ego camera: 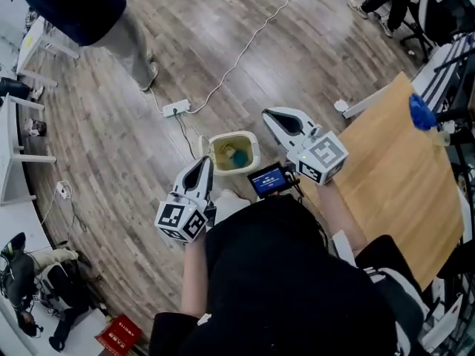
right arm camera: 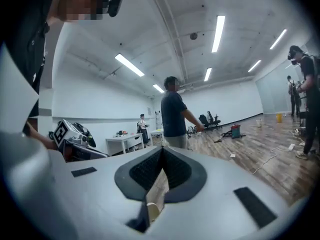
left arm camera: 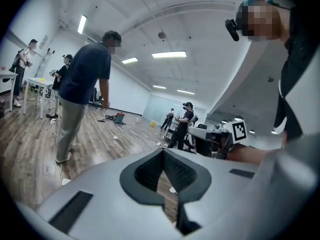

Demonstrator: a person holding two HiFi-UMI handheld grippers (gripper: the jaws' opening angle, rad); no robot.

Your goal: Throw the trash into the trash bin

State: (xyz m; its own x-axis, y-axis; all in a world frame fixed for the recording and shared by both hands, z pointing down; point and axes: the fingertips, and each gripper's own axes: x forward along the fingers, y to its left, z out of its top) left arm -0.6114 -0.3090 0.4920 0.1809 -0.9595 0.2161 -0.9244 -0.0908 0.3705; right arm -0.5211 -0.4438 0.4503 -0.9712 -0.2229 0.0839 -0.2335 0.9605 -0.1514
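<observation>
Left gripper (ego camera: 202, 162): its two jaws are meeting at the tips and nothing is sitting between them. It is pointing almost level, out over the floor.
Right gripper (ego camera: 269, 116): its jaws are also pressing fully together, and they are empty. It is hovering to the right of the bin, near the table's edge.
Trash bin (ego camera: 256, 154): it is standing on the floor with its mouth facing up. In the head view it is lying between the two grippers and a little farther away than them.
Trash (ego camera: 239, 156): a teal piece is lying inside the bin, on the yellowish lining.
Why held so: both claws are carrying nothing and are staying high above the bin. I am therefore judging that the throwing is done.
Table (ego camera: 401, 169): its wooden top is standing at the right. A blue thing (ego camera: 421, 113) is resting at its far edge, and I cannot tell whether it is trash.
Floor (ego camera: 111, 139): it is made of wooden planks. A white power strip (ego camera: 176, 108) is lying just left of the bin, and a long cable (ego camera: 245, 47) is running from it toward the far side.
Room: it is a large hall with bright strip lights on the ceiling. A standing person (ego camera: 96, 6) in a dark shirt is at the far left, and other people are working farther away.
</observation>
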